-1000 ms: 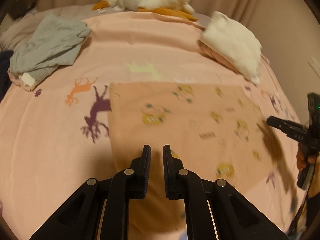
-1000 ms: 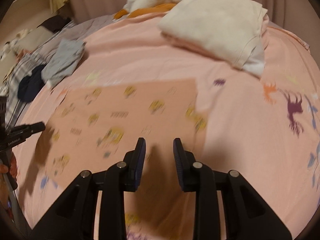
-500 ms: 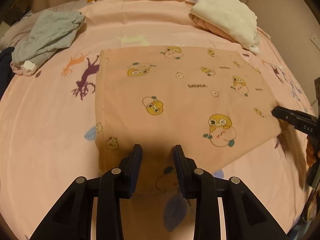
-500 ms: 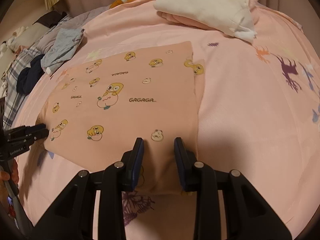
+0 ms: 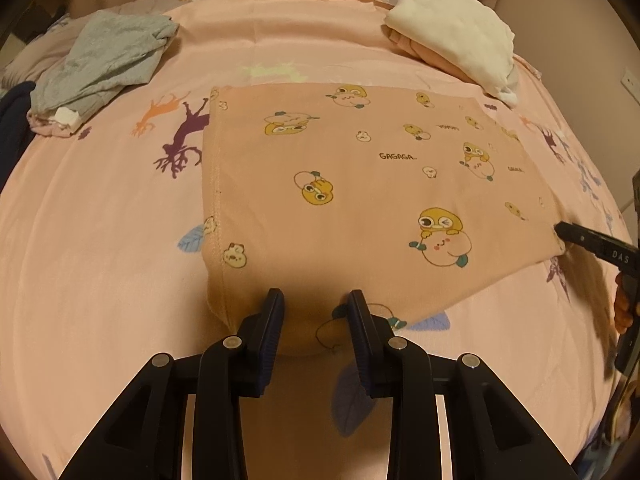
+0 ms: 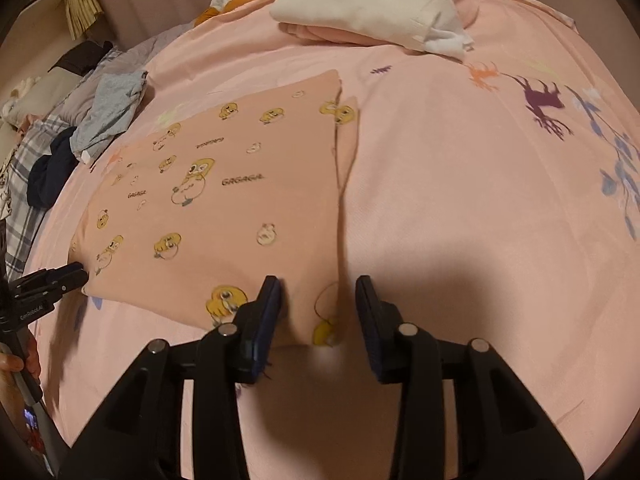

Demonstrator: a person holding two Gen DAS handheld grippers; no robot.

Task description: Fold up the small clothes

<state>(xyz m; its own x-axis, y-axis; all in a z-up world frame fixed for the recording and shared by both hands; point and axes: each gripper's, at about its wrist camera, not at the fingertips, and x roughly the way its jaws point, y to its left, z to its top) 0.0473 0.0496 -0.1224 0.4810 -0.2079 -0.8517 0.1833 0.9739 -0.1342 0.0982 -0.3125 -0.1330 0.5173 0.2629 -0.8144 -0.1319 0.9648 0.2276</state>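
One peach garment (image 5: pixel 360 184), printed with yellow cartoon ducks and "GAGAGA" lettering, lay flat as a rectangle in the middle of the pink bed sheet (image 5: pixel 100 280), its near edge toward me. My left gripper (image 5: pixel 316 312) and right gripper (image 6: pixel 318 304), two in all, stood parted over its near corners, jaws just opening, pads off the cloth. One grey garment (image 5: pixel 104 56) near the far left edge; one white folded pile (image 5: pixel 460 36) far right; nearest hem shadowed.

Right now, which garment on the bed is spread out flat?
The peach cartoon-print garment; the grey garment lies crumpled and the white garment sits folded on a pile.
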